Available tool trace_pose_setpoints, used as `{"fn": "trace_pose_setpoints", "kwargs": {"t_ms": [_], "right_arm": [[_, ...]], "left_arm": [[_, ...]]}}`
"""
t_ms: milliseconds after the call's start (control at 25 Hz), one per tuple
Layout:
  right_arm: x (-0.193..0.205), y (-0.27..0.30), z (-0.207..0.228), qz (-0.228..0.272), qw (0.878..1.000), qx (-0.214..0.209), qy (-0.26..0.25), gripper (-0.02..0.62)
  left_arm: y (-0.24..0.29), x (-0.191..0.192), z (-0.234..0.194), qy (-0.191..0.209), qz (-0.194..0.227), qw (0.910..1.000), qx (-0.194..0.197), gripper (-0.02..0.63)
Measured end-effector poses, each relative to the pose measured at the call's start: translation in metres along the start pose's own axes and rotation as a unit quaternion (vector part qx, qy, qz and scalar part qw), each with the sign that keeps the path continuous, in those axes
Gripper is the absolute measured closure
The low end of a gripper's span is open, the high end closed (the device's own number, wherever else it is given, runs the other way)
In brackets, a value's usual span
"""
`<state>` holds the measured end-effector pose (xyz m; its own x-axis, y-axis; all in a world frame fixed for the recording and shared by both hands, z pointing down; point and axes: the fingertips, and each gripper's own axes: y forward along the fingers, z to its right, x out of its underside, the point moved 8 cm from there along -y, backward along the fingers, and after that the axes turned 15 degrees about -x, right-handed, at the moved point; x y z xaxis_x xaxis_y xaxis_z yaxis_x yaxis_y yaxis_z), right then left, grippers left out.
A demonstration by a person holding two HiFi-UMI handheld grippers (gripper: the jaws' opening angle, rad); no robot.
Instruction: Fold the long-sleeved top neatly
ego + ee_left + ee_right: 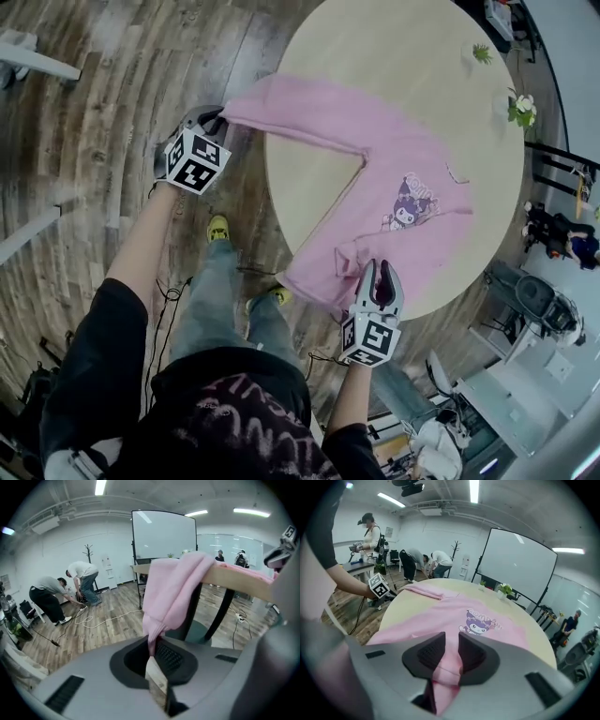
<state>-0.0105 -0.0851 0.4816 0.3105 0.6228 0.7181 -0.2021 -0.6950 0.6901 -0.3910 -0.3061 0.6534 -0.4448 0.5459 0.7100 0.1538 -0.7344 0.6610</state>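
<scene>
Head view: the pink long-sleeved top (403, 155) lies print-side up on the round table (403, 47), with its cartoon print (410, 202) towards the right of the tabletop. One sleeve (291, 117) is drawn out to the left, past the table's rim, and its end sits in the left gripper (214, 120). The right gripper (378, 274) is at the garment's near edge, just at the rim closest to the person. With the sleeve stretched out, the long axis runs left to right across the table. The body runs from the near rim away towards the far right.

Left gripper view: the left gripper (152, 649) has its fingers pressed together on the sleeve end. The sleeve (171, 592) rises from the jaws and drapes over the table edge, sagging under its own weight.

Right gripper view: the right gripper (451, 656) pinches a bunched fold of the top (454, 616) (the hem, by the look of it). The print (480, 623) reads upright beyond it, so the neckline points away from this gripper.

The cloth looks light, soft and limp, so it will likely crease wherever it is pinched and trail if it is lifted by one point. The cuff and hem corners are probably the best places to hold, with the fabric kept taut between the two grips.
</scene>
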Motion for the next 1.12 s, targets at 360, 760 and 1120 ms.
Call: {"fn": "trace_pose_setpoints", "kwargs": {"t_ms": [360,760,1120], "right_arm": [[0.011,-0.033,0.016,0.04,0.997,0.012,0.06,0.52],[0.058,-0.093,0.041,0.087,0.99,0.005,0.111,0.526],[0.123,-0.16,0.065,0.119,0.98,0.007,0.157,0.529]], "left_arm": [[-0.068,-0.062,-0.062,0.056,0.035,0.9929,-0.099,0.58],[-0.151,-0.178,-0.009,0.142,0.14,0.969,-0.146,0.58],[-0.215,-0.273,0.128,0.222,0.252,0.9351,-0.114,0.58]]}}
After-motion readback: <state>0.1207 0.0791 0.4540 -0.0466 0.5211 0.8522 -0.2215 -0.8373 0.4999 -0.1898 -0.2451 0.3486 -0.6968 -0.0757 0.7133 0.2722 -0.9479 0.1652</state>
